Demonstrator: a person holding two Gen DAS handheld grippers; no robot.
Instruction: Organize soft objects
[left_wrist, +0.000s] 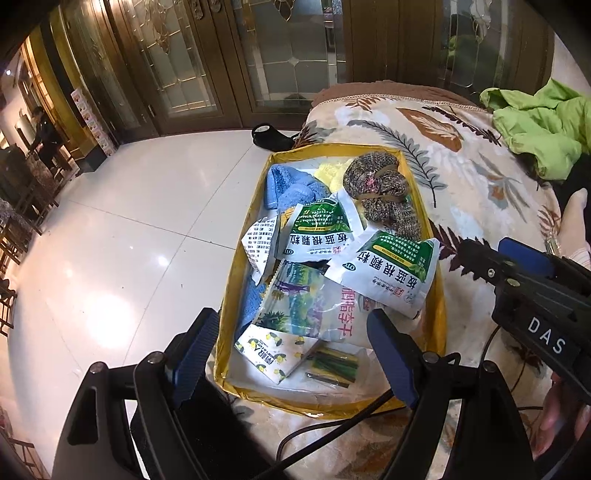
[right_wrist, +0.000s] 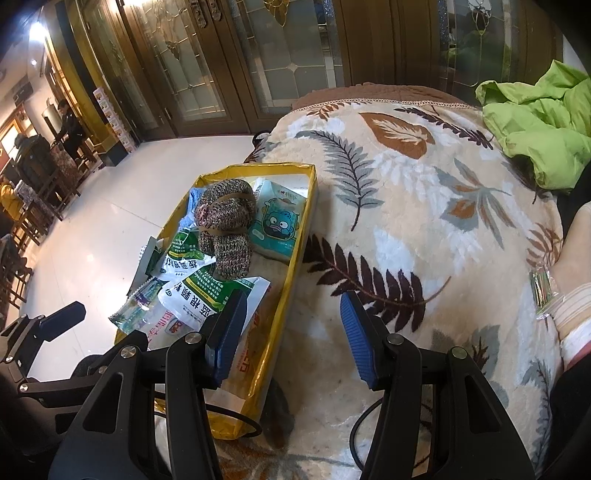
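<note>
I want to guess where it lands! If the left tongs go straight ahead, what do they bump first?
Probably the pastel snack bag lying in the yellow box. The left tongs stand open and empty just above it, though depth is hard to judge here.

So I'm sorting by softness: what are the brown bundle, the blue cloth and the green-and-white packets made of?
Brown bundle: knitted yarn, matte, stitches visible. Blue cloth: looks like terry towelling, fuzzy pile. Green-and-white packets: probably glossy plastic film, creased, with glare.
</note>
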